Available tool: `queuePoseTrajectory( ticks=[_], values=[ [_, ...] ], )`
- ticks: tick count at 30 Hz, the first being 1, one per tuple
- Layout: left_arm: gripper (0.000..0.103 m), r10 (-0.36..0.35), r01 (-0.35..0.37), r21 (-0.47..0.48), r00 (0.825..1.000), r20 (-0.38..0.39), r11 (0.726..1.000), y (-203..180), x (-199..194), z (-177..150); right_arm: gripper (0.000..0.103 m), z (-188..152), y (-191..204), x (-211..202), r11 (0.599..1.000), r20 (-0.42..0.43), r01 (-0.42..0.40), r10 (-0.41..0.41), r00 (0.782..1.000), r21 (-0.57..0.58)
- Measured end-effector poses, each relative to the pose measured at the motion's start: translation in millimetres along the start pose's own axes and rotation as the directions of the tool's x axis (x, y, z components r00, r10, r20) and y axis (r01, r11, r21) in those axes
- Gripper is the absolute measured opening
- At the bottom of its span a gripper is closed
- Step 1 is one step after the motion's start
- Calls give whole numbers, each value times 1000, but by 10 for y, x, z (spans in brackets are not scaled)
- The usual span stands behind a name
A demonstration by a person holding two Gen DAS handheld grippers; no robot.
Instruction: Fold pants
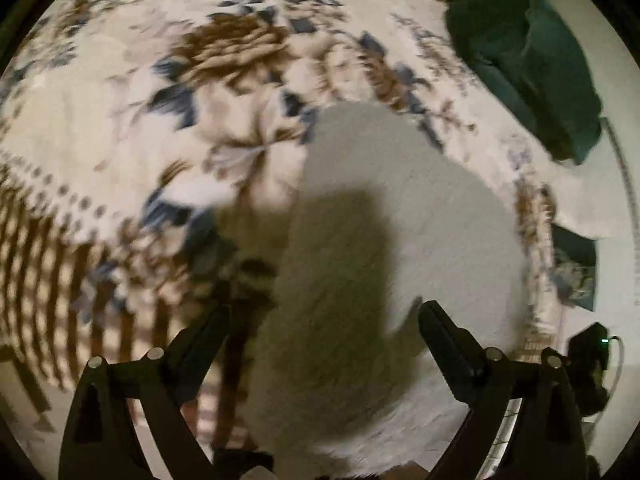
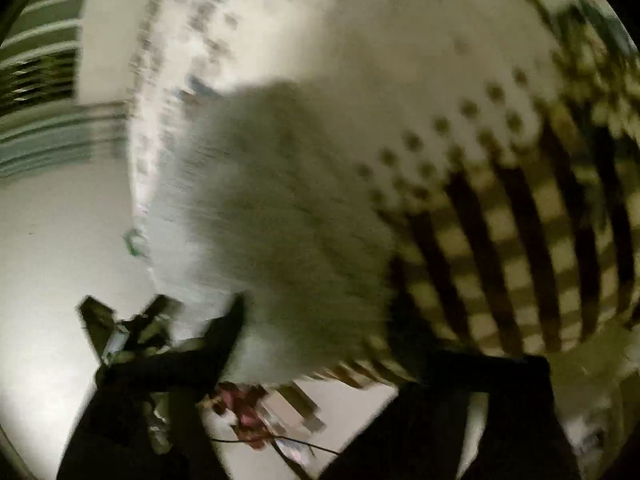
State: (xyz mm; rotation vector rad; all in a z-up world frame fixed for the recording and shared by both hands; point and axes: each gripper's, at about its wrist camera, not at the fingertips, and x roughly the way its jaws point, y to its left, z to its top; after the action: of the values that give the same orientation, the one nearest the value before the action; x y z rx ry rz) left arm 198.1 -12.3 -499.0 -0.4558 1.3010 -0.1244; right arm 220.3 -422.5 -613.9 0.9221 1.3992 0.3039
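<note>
Pale grey-white pants lie on a floral bedspread, partly under a dark shadow, running from between my left fingers up to mid-frame. My left gripper is open above them, its fingers apart with nothing between them. The right wrist view is motion-blurred. The same pale pants fill its centre. My right gripper looks open above the cloth, its left finger near the fabric edge.
A dark green garment lies on the bed at upper right. A small dark device with a green light sits by the bed edge. The striped blanket border and the pale floor with clutter show in the right wrist view.
</note>
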Motion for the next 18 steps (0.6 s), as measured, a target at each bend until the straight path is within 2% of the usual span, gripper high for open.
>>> queuePoseTrajectory(
  ticks=[2, 4, 7, 9, 12, 15, 18],
  values=[
    [97, -11, 11, 7, 1000, -3, 1000, -16, 111, 102, 103, 36, 35, 121, 1000, 3, -4, 4, 1000, -7],
    [98, 46, -46, 19, 999, -24, 999, 58, 298, 189, 103, 86, 24, 308, 1000, -6, 3, -3, 1000, 21],
    [103, 64, -64, 11, 997, -49, 998, 265, 476, 212, 103, 177, 49, 492, 1000, -10, 10, -10, 1000, 3],
    [103, 22, -23, -17, 998, -63, 1000, 461, 578, 231, 103, 234, 105, 688, 1000, -16, 24, -24, 1000, -13],
    [103, -43, 41, -35, 997, -67, 999, 615, 647, 236, 103, 310, 115, 820, 999, -39, -20, 19, 999, -25],
    [103, -154, 148, -78, 986, -65, 986, 625, 635, 237, 103, 377, 121, 960, 997, -73, -52, 48, 996, -52],
    [103, -234, 229, -83, 971, -56, 970, 536, 591, 230, 103, 500, 44, 1083, 994, -106, -107, 104, 989, -25]
  ],
)
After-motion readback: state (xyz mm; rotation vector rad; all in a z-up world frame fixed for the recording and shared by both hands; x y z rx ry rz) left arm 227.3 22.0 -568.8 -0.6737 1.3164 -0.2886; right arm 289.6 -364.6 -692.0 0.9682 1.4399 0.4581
